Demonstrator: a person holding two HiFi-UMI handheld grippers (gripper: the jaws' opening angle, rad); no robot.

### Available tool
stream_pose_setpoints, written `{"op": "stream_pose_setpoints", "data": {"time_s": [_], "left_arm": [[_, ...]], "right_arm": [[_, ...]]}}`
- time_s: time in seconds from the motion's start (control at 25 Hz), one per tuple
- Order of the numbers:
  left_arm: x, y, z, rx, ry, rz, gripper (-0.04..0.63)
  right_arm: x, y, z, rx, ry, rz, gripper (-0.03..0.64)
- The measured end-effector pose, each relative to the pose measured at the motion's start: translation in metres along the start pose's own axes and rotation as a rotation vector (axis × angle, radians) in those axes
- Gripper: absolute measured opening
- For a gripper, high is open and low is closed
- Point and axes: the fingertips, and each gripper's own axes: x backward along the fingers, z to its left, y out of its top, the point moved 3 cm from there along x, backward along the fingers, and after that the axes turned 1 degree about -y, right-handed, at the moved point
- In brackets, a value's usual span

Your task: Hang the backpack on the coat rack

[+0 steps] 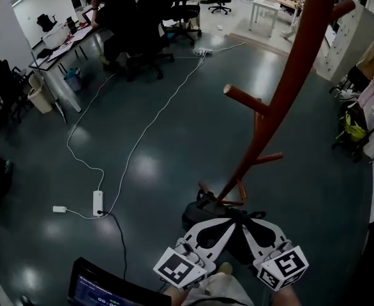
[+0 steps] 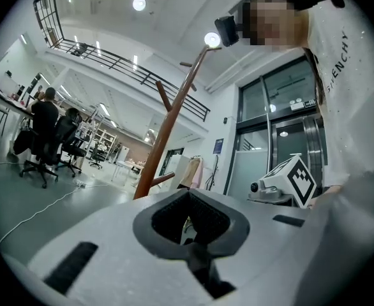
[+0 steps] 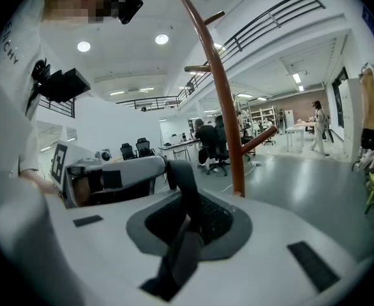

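The orange-brown coat rack [image 1: 283, 88] stands just ahead of me, with bare pegs branching off its pole. At its foot, under my grippers, the dark backpack [image 1: 200, 213] hangs low over the floor. My left gripper [image 1: 214, 227] and right gripper [image 1: 249, 227] are side by side, each shut on the backpack's black strap. In the right gripper view the strap [image 3: 186, 190] runs from the left gripper [image 3: 113, 177] through the right gripper [image 3: 190, 228]. The left gripper [image 2: 190, 234] shows a dark bit of strap in its closed jaws, with the coat rack [image 2: 168, 123] beyond.
A white power strip [image 1: 98, 203] with cables lies on the floor to the left. Desks, black office chairs [image 1: 142, 24] and seated people fill the far left. Clothes hang on a rail [image 1: 372, 75] at the right. A laptop [image 1: 104, 289] is at the bottom edge.
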Motion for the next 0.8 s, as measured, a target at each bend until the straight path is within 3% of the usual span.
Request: {"op": "stream_pose_setpoints", "data": {"time_s": [0.28,0.48,0.68,0.8], "left_arm": [[-0.040,-0.022,0.025,0.040,0.061,-0.004,0.009],[-0.050,-0.033,0.044,0.073,0.150,-0.016,0.009],[-0.053,-0.050,0.064,0.052,0.212,-0.007,0.009],[-0.057,-0.056,0.068,0.098,0.231,-0.019,0.009]], "right_arm": [[-0.037,0.007,-0.047,0.043,0.034,0.019,0.051],[-0.055,0.008,-0.068,0.051,0.078,0.038,0.049],[-0.071,-0.003,-0.085,0.069,0.112,0.065,0.049],[-0.076,-0.008,-0.092,0.064,0.117,0.080,0.051]]}}
